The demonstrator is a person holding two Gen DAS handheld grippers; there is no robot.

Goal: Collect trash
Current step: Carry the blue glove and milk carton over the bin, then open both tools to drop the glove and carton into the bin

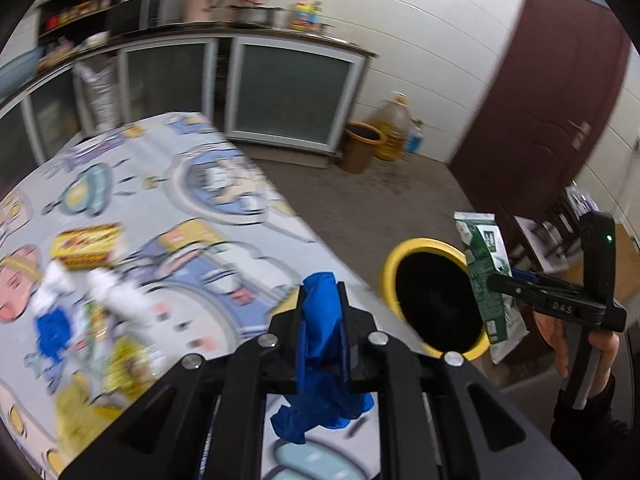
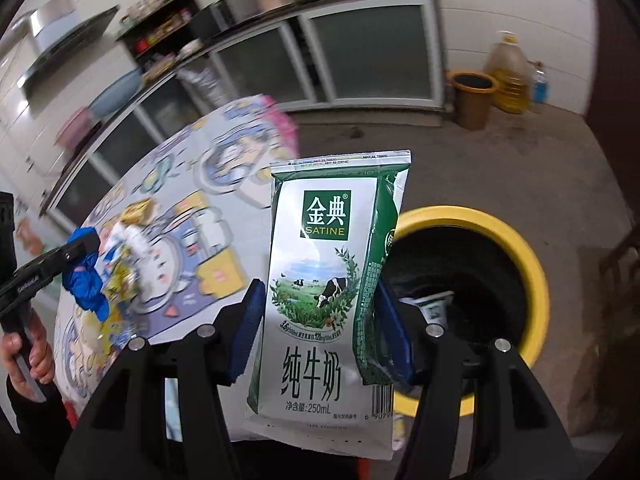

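Your right tongs (image 2: 320,320) clamp the milk carton (image 2: 320,280) upright, just short of the yellow bin (image 2: 536,280) for dropping. Your left tongs (image 1: 322,320) pinch a blue glove (image 1: 320,360) above the desk (image 1: 160,200).

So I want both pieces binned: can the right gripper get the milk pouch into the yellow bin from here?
Probably yes. The right gripper, shut on the milk pouch, is beside the yellow bin, whose open mouth looks unobstructed; the left gripper with its blue wrapper is off to the side.

Yellow-rimmed bin (image 2: 536,280) mouth gapes open beside the table (image 1: 168,216) edge
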